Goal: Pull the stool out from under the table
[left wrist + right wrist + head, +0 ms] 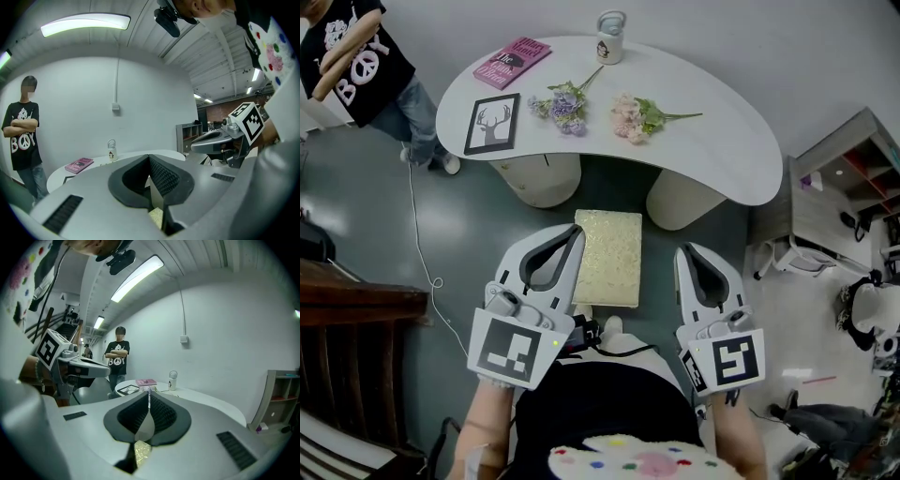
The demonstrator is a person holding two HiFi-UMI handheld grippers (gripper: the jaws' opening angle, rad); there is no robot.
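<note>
Two hand-held grippers, both clenched on nothing; left gripper [577, 234] shows its jaws pressed together in the left gripper view, with a bit of pale yellow stool visible below the gap; in the head view its tip overlaps the stool's left edge, contact cannot be told; right gripper [682, 253] also has its jaws together and empty, just beside the stool's right edge, apart from it.

Stool [609, 255], with a rectangular pale yellow top, stands on the grey floor [469, 225] between the two grippers; its whole top shows clear of the tabletop's near edge; its far end points into the gap between the left leg [539, 178] and the right leg [678, 199] of the table [722, 141].

On the white curved tabletop: framed deer picture [492, 124] at the left edge; pink book [513, 61] at the far left edge; white bottle [610, 37] at the far edge; purple flowers [562, 103] and pink flowers [637, 117] in the middle; person in black T-shirt [356, 56] stands beyond the table's left end, arms folded.
</note>
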